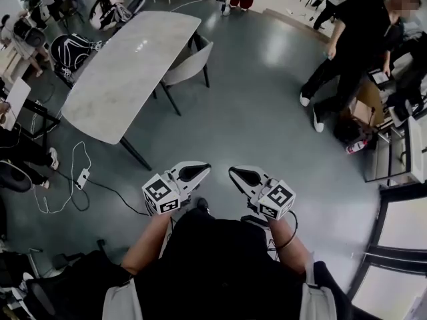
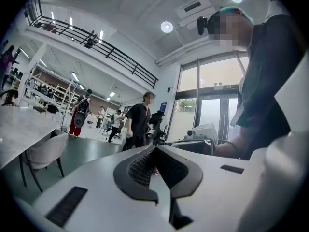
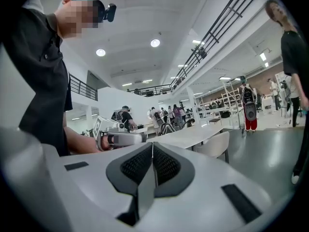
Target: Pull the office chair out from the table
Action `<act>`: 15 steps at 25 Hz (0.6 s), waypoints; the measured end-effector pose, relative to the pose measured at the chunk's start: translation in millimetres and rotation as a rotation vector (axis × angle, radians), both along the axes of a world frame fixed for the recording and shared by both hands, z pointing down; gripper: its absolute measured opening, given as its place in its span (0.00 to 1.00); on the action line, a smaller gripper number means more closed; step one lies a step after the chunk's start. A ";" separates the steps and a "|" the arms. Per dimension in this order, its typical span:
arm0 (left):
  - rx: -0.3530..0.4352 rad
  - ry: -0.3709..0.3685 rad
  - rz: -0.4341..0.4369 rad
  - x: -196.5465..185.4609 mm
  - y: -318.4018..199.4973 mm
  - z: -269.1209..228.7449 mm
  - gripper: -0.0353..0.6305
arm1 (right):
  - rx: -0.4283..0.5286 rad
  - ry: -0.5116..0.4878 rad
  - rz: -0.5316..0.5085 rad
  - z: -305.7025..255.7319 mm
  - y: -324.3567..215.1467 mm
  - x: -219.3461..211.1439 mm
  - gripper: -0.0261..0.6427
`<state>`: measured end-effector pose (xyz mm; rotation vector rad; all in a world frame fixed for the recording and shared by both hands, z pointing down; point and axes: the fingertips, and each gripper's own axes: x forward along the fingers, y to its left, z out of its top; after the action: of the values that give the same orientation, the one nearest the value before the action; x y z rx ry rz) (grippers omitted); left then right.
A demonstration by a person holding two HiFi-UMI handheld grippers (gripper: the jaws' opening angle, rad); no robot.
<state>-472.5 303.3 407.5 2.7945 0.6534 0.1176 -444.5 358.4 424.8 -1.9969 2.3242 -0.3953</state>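
A light grey chair (image 1: pixel 190 65) stands tucked against the right side of a long white marble table (image 1: pixel 127 65), well ahead of me across the grey floor. My left gripper (image 1: pixel 205 169) and right gripper (image 1: pixel 233 173) are held side by side close to my body, pointing level, far from the chair. Both are shut with nothing between the pads. The left gripper view shows the chair (image 2: pixel 46 153) at its left edge beside the table (image 2: pixel 17 129). In the right gripper view the chair (image 3: pixel 215 146) sits at the table (image 3: pixel 190 135), with the left gripper (image 3: pixel 113 138) alongside.
A person in black (image 1: pixel 353 45) stands at the right near a cardboard box (image 1: pixel 363 109) and shelving. A golf bag (image 1: pixel 70 49) and seated people are left of the table. Cables and a power strip (image 1: pixel 81 177) lie on the floor. Glass doors (image 1: pixel 400 245) are at the lower right.
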 end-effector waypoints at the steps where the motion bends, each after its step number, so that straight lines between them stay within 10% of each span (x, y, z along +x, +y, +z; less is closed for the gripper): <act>1: 0.000 0.001 0.006 4.9 -10.1 -0.5 0.07 | 0.001 0.003 0.005 -0.4 -11.5 6.1 0.07; 15: -0.044 -0.035 -0.047 71.8 -133.5 25.8 0.07 | -0.023 -0.005 -0.021 16.3 -135.1 90.0 0.07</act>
<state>-400.6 169.8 433.3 2.7566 0.5743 0.1411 -354.5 223.2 441.1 -1.9805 2.3504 -0.4295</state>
